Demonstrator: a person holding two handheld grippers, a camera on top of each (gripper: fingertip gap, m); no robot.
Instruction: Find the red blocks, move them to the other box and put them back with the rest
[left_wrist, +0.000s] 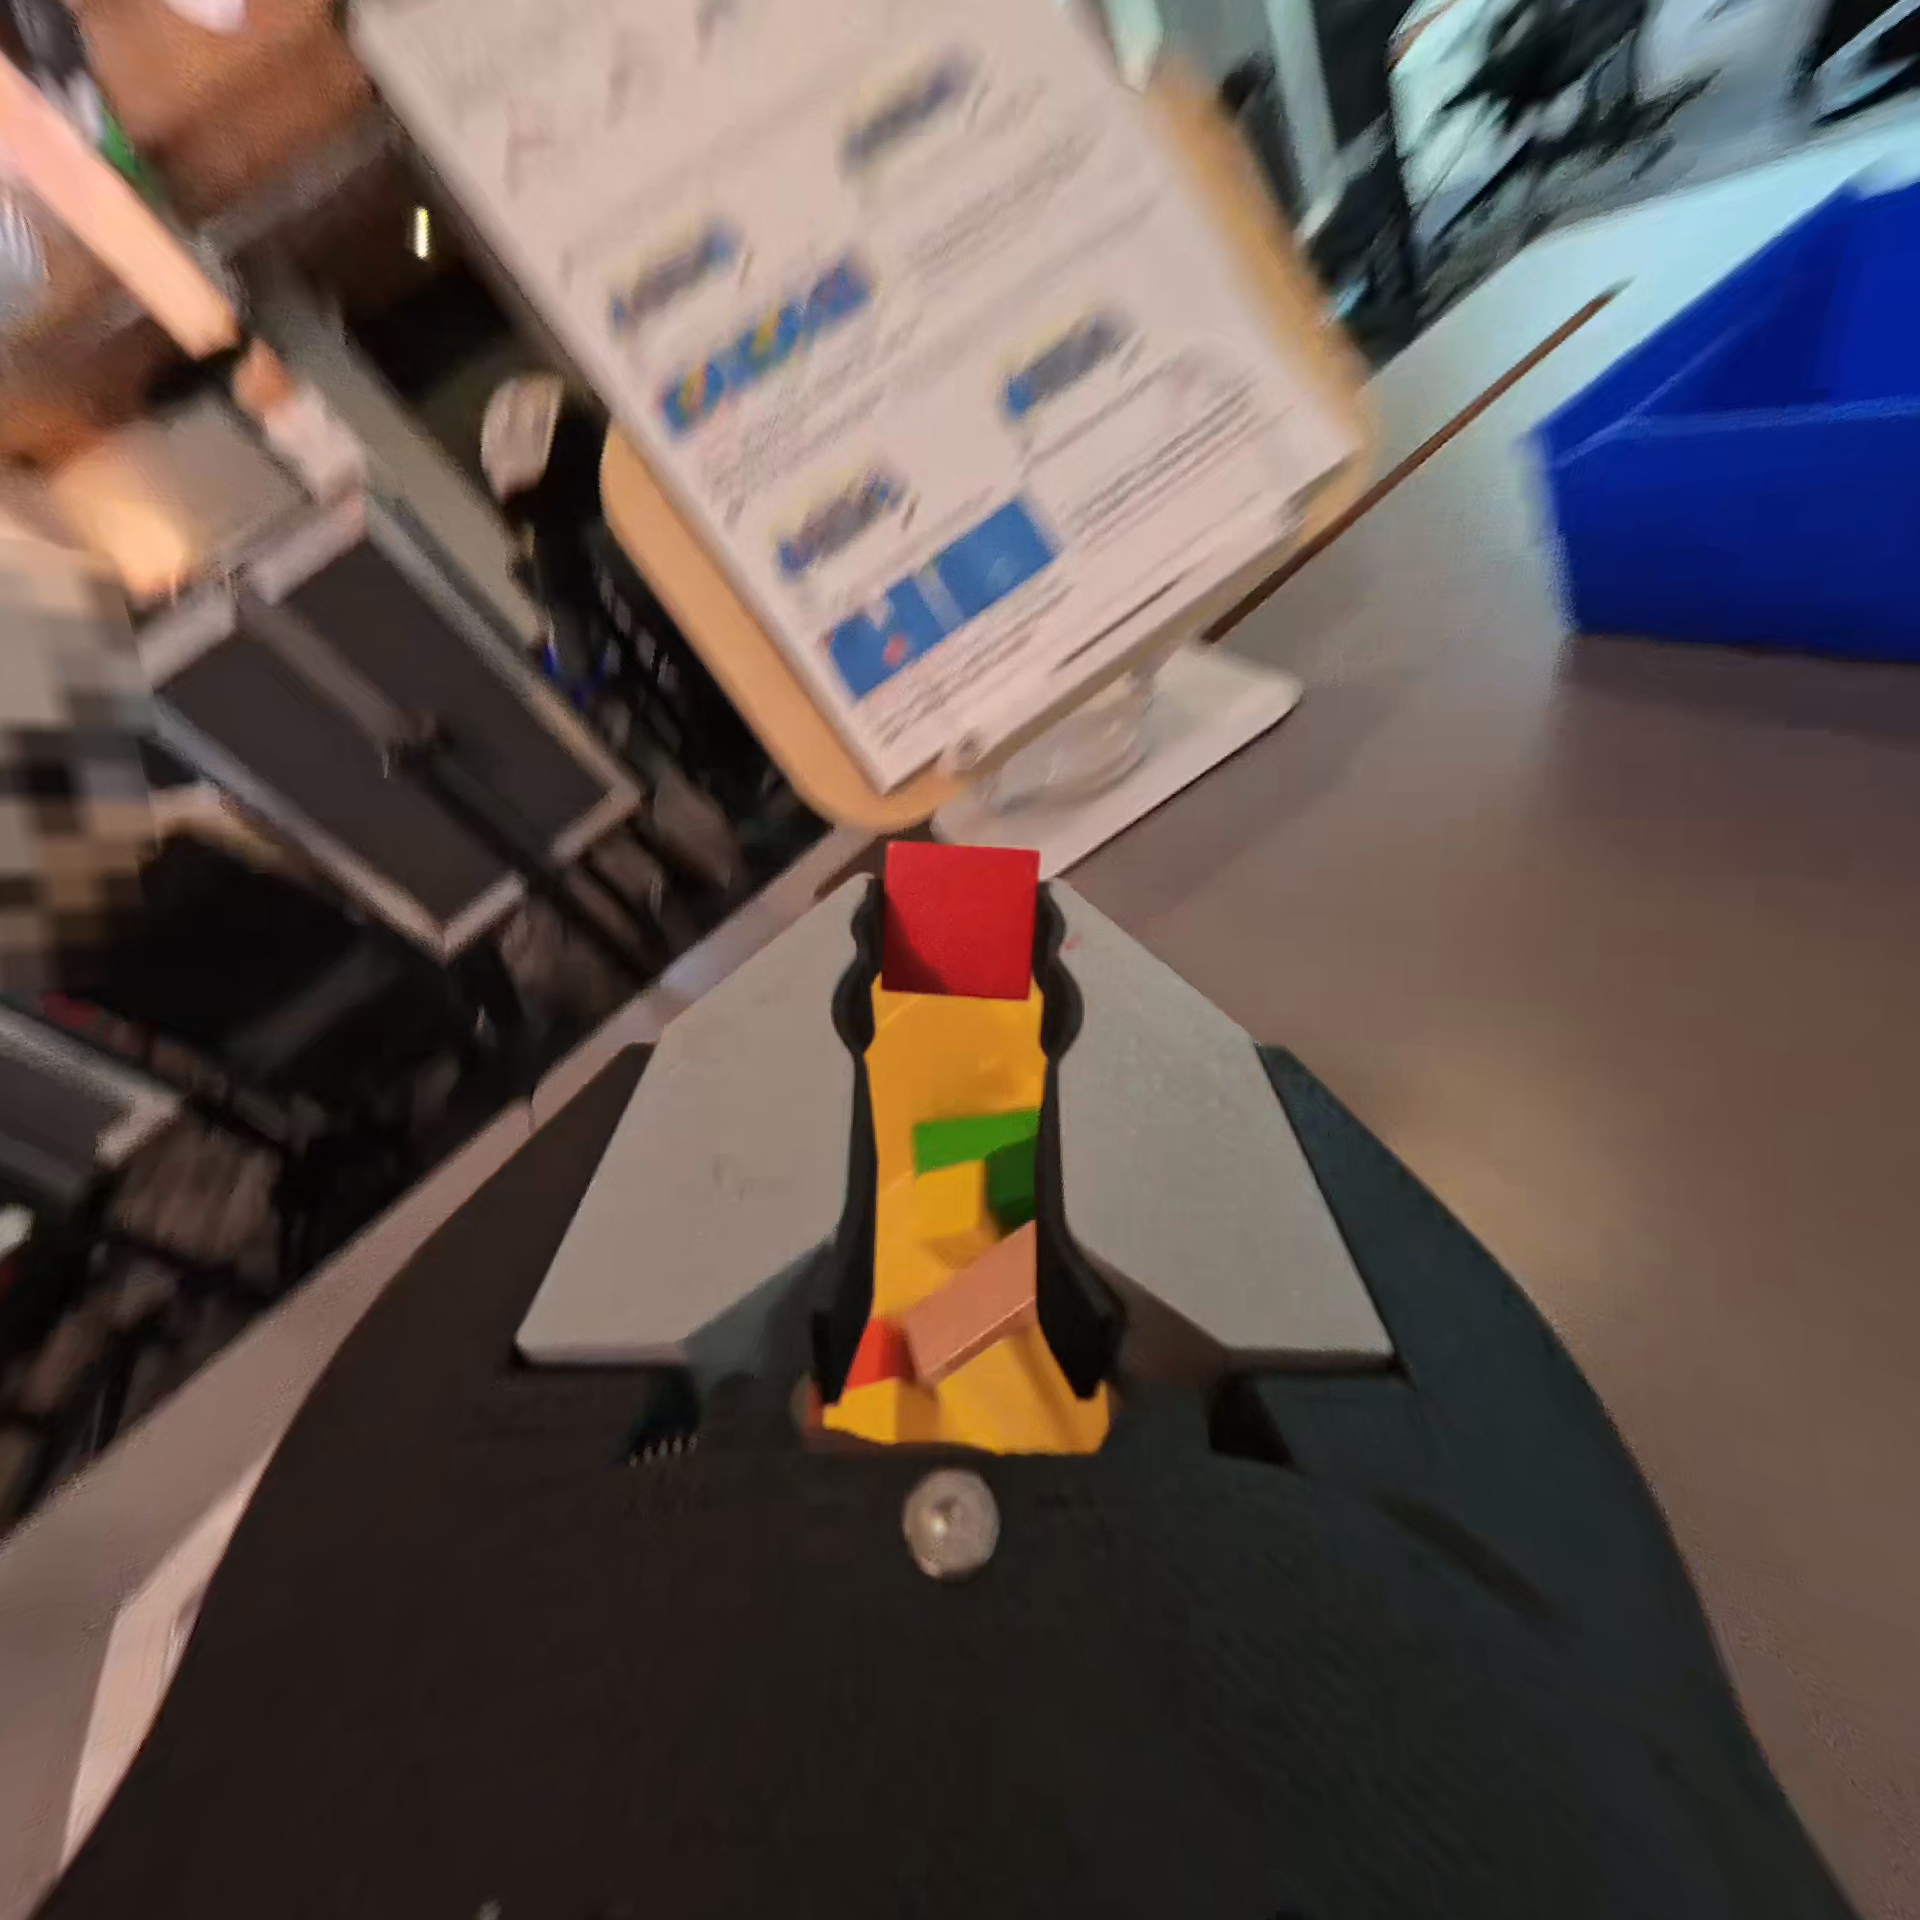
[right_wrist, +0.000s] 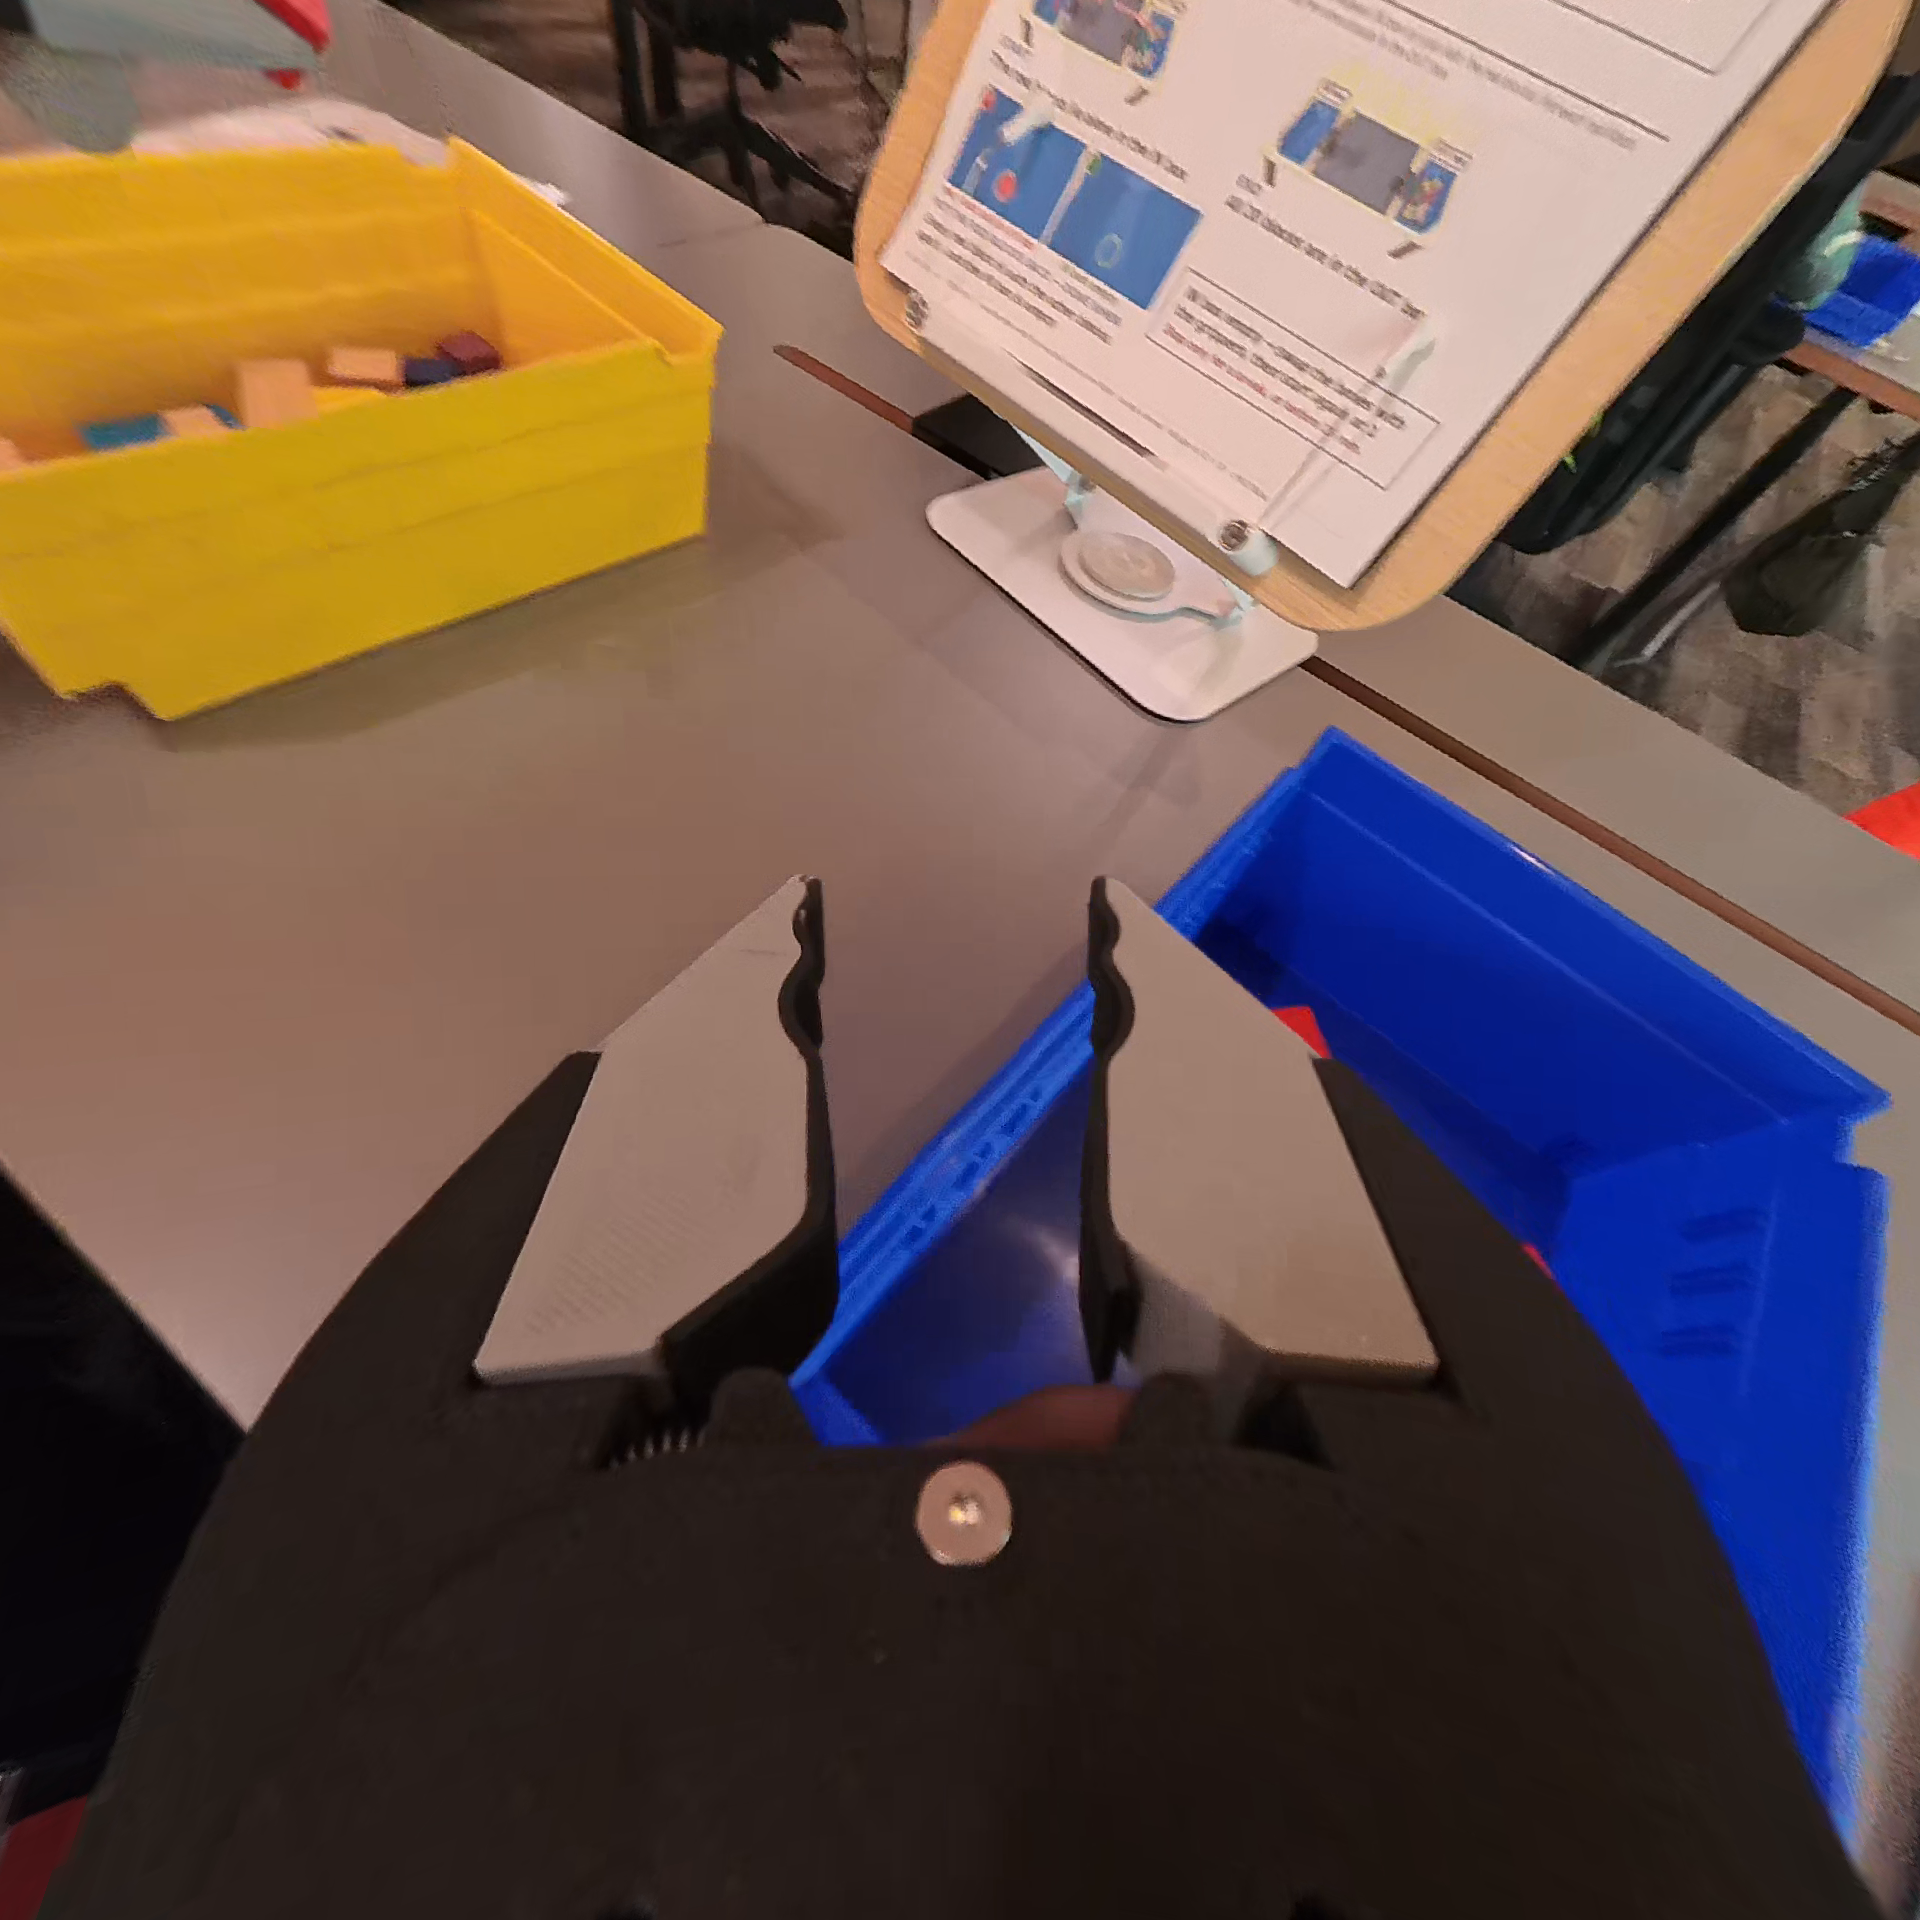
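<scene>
blue box: cut by right edge | instruction sheet: blurred

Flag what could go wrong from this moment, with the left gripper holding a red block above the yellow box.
1. The left gripper pinches the red block only at its fingertips, and the view is motion-blurred; a quick swing might shake it loose.
2. The document stand sits between the yellow box and the blue box; a low carry could clip it.
3. The right gripper hangs open over the blue box's near wall and may block the drop.
</scene>
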